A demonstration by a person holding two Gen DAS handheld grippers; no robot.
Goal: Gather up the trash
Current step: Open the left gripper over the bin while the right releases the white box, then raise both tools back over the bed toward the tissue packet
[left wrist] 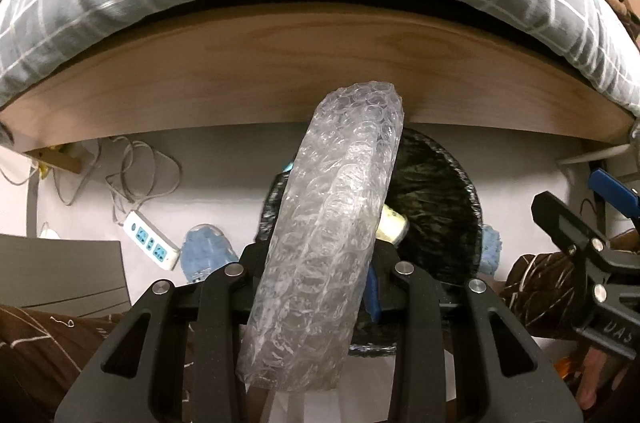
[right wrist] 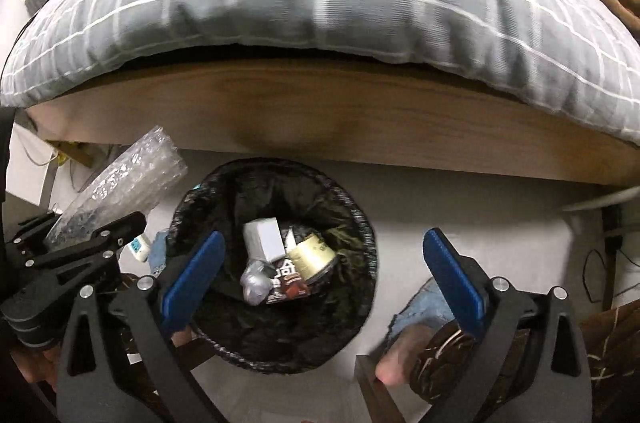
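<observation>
black left gripper [left wrist: 316, 287] squeezes the bubble wrap roll [left wrist: 336, 223], light and squishy, best held round its middle, above the trash bin [right wrist: 276, 263], while the right gripper [right wrist: 320, 279] waits wide open.

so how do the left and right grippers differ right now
The left gripper is shut on a bubble wrap roll; the right gripper is open and holds nothing. The left one sits beside the trash bin, its roll pointing up toward the bed frame; the right one hangs over the bin's mouth. Both share black frames and blue finger pads.
</observation>
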